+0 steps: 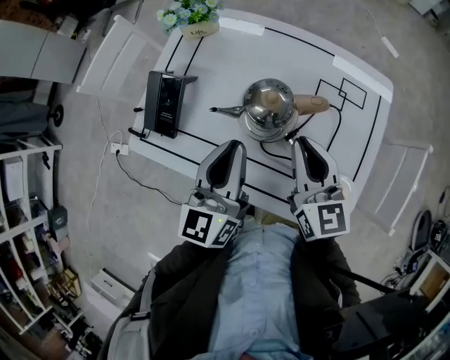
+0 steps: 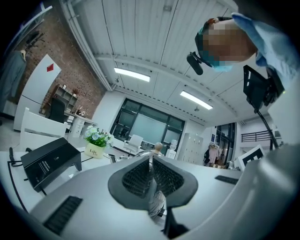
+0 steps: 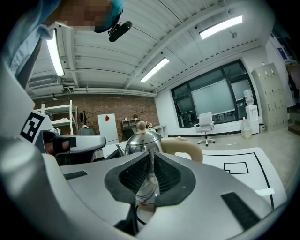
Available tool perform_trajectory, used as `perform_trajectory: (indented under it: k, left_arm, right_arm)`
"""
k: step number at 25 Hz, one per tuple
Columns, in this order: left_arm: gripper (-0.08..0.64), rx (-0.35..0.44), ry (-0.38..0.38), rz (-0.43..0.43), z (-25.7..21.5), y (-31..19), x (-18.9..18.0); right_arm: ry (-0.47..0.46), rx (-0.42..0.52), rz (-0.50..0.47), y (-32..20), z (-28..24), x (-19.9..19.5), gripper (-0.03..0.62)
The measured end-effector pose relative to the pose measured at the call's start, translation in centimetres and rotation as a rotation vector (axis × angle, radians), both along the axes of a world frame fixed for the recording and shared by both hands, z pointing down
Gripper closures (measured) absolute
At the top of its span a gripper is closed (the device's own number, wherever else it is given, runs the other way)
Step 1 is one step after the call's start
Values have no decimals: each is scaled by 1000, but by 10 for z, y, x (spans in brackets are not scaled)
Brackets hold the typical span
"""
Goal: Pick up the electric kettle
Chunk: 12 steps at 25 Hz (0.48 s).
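A shiny steel electric kettle (image 1: 270, 107) with a thin spout to the left and a tan handle (image 1: 312, 105) to the right stands on its base in the middle of the white table (image 1: 211, 63). My left gripper (image 1: 233, 146) is shut and empty, near the table's front edge, just short of the kettle's left side. My right gripper (image 1: 302, 142) is shut and empty too, just in front of the handle. The kettle (image 3: 143, 138) rises straight ahead in the right gripper view, its handle (image 3: 183, 147) to the right. In the left gripper view the kettle (image 2: 151, 153) is mostly hidden behind my jaws.
A black box-shaped appliance (image 1: 164, 103) stands at the table's left, with a cord running to a floor socket (image 1: 118, 148). A small flower pot (image 1: 193, 20) sits at the far edge. Black tape lines (image 1: 349, 93) mark the tabletop. A black cable (image 1: 275, 150) curls from the kettle base. White chairs flank the table.
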<state>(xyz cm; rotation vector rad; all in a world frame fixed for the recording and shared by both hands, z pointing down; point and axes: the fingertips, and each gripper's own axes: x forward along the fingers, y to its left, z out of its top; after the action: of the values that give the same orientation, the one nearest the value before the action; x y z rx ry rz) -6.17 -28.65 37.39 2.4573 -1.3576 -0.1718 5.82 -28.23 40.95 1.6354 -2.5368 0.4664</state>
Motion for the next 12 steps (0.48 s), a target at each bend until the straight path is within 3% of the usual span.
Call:
perform_trajectory:
  k: [5, 8, 9, 12]
  left_arm:
    - [535, -20, -15, -50, 18, -10, -9]
    - [519, -17, -10, -80, 22, -13, -14]
    - [500, -12, -6, -85, 22, -14, -15]
    - [350, 0, 17, -81, 22, -18, -16]
  right_arm:
    - [6, -26, 31, -12, 19, 11, 563]
    - [11, -47, 41, -18, 28, 16, 495]
    - [10, -50, 46, -19, 30, 18, 474]
    - [9, -48, 56, -24, 34, 22, 404]
